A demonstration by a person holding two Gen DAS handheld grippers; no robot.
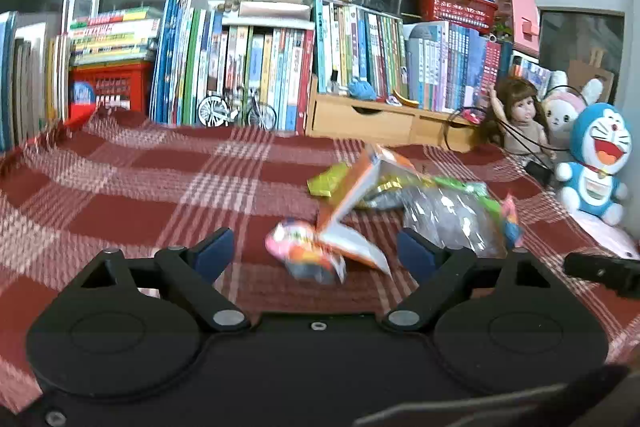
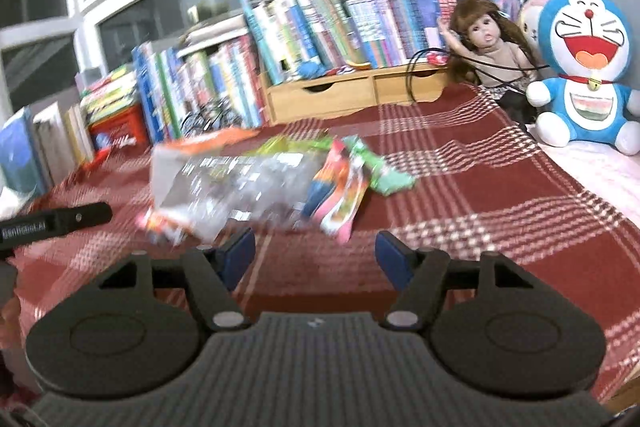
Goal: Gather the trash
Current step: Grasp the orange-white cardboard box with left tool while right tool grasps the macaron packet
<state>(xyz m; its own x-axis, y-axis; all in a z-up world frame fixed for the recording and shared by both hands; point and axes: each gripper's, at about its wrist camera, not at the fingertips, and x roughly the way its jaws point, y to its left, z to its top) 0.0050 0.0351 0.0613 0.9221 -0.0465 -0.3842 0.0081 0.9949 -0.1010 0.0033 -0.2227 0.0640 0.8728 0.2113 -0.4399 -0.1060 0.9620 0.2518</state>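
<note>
Both tongs stand with their blue pads spread wide and nothing clamped between them. Left tongs point(image 1: 316, 253) hover over the red checked blanket point(image 1: 120, 187), and the pink snack wrapper point(image 1: 304, 253) lies on the cloth in the gap between the pads, touched by neither as far as the blur lets me tell. Right tongs point(image 2: 316, 255) hang above bare blanket point(image 2: 500, 211), with the trash lying just beyond the pads and apart from them.

That trash is one loose heap near the middle of the blanket: an orange and white carton point(image 1: 360, 187), a clear plastic bag point(image 1: 452, 223), a yellow-green wrapper point(image 1: 330, 181) and the pink one nearest the left tongs. From the left wrist the carton's long axis slants from near the pads up and away toward the books; the heap as a whole runs across the picture from left to right.

From the right wrist the clear bag point(image 2: 240, 183) lies in front, the carton point(image 2: 208, 143) lies behind it, and flat pink and orange wrappers point(image 2: 340, 203) point roughly toward the camera beside a green wrapper point(image 2: 384, 171); these hardly show in the left view. Each view catches the other tool's black tip at its edge.

Beyond the heap stand a row of books point(image 1: 248, 67), a wooden drawer box point(image 1: 364, 115), a doll point(image 2: 484, 43) and a blue plush cat point(image 2: 584, 67).
</note>
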